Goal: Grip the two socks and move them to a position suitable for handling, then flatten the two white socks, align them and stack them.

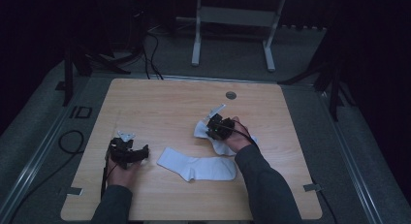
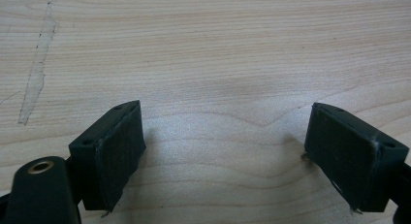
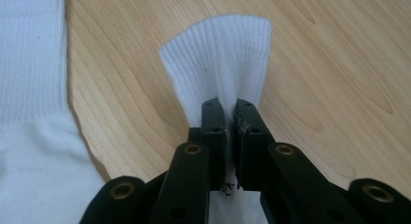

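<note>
Currently: right gripper [image 3: 229,112] clamped on ribbed cuff of white cotton sock [image 3: 218,59] (fabric pinched between the pads) over right-centre of light wooden table [image 1: 160,103], second white sock [image 1: 198,167] flat at front centre, left gripper [image 2: 225,151] gaping, over bare wood.

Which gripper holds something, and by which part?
The right gripper pinches a white sock near its ribbed cuff. The left gripper is open, holding nothing.

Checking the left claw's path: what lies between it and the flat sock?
Nothing: in the high view bare table separates the open left claw from the flat sock.
</note>
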`<state>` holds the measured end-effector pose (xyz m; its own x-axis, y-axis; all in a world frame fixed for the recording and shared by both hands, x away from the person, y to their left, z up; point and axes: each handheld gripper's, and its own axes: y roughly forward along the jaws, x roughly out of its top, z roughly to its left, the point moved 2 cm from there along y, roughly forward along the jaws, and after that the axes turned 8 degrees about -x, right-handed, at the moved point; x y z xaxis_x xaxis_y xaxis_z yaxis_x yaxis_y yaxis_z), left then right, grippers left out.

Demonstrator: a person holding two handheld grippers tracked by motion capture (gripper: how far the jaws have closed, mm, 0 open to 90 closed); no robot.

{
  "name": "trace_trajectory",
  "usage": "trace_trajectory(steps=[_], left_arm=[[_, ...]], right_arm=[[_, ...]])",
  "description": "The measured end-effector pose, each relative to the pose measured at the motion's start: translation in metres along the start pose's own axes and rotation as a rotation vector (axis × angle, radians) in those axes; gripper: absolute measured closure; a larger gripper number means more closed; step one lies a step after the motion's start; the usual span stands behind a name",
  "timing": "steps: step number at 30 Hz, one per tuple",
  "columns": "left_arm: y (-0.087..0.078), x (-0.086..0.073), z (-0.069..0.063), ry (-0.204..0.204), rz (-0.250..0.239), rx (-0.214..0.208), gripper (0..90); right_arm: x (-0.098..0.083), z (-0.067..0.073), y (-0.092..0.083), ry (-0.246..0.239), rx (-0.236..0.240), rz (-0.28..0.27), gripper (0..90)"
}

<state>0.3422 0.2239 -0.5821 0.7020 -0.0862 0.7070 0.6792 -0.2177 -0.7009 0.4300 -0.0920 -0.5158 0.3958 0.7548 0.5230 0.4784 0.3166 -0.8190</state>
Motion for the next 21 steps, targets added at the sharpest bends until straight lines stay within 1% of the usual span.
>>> trace_trajectory(steps=[5, 10, 12, 14, 17, 18, 21], left_arm=[[0.000, 0.000, 0.000, 0.000, 0.000, 0.000, 14.2], [0.000, 0.000, 0.000, 0.000, 0.000, 0.000, 14.1], [0.000, 0.000, 0.000, -0.001, 0.000, 0.000, 14.1], [0.000, 0.000, 0.000, 0.001, 0.000, 0.000, 14.1], [0.000, 0.000, 0.000, 0.001, 0.000, 0.000, 14.1], [0.000, 0.000, 0.000, 0.001, 0.000, 0.000, 14.1], [0.000, 0.000, 0.000, -0.001, -0.003, 0.000, 14.1]], right_arm=[[-0.002, -0.001, -0.008, -0.011, -0.008, -0.006, 84.4], [-0.003, -0.004, -0.023, -0.018, -0.016, -0.023, 84.3], [-0.003, -0.005, -0.025, -0.021, -0.021, -0.023, 84.4], [-0.003, -0.007, -0.033, -0.033, -0.031, -0.028, 84.4], [-0.003, -0.008, -0.042, -0.034, -0.035, -0.042, 84.2], [-0.003, -0.008, -0.042, -0.034, -0.035, -0.042, 84.2], [-0.004, -0.009, -0.054, -0.034, -0.047, -0.062, 84.2]])
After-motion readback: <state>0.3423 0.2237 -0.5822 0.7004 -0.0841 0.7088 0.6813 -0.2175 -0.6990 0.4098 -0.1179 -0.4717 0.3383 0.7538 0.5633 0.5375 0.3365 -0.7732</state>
